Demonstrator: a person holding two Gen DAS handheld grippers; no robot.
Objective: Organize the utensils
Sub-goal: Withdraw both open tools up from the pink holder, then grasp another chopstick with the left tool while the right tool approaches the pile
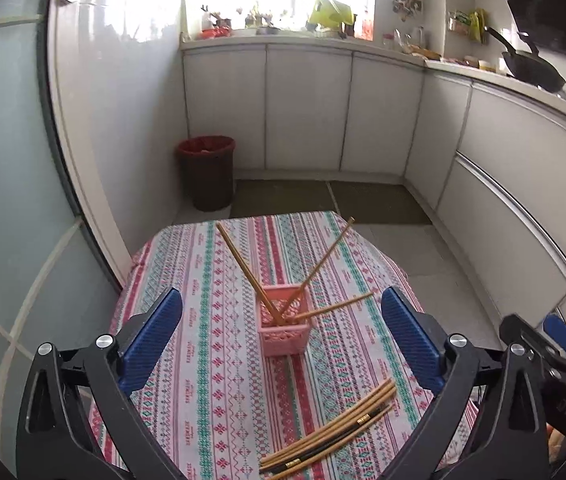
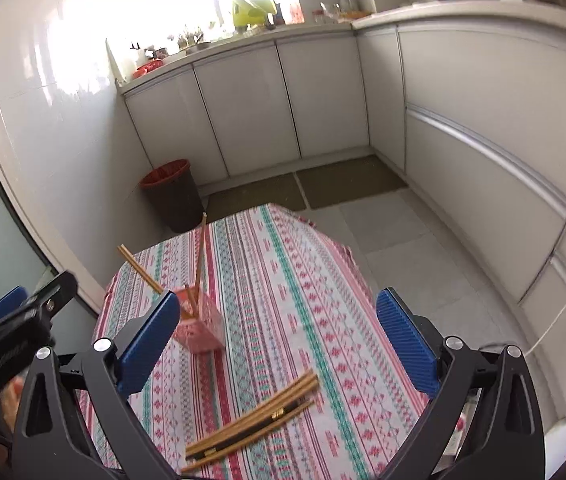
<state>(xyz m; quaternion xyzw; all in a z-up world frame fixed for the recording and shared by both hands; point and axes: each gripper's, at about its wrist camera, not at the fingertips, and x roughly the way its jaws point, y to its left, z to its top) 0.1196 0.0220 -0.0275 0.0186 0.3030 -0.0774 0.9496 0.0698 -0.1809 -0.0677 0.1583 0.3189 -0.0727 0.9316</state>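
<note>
A small pink slotted basket (image 1: pixel 283 330) stands on the striped tablecloth (image 1: pixel 223 300) and holds several wooden chopsticks (image 1: pixel 243 264) leaning out of it. A loose bundle of wooden and black chopsticks (image 1: pixel 331 430) lies on the cloth nearer to me. My left gripper (image 1: pixel 283 320) is open and empty, above the table with the basket between its blue pads. In the right wrist view the basket (image 2: pixel 203 330) sits left of centre and the loose bundle (image 2: pixel 255 420) lies just ahead. My right gripper (image 2: pixel 279 320) is open and empty above the cloth.
A dark bin with a red liner (image 1: pixel 207 172) stands on the floor beyond the table, by white cabinets (image 1: pixel 307 108). Floor mats (image 1: pixel 323 200) lie behind the table. The counter holds a black wok (image 1: pixel 531 66) and clutter. The right gripper's body (image 1: pixel 555 360) shows at the right edge.
</note>
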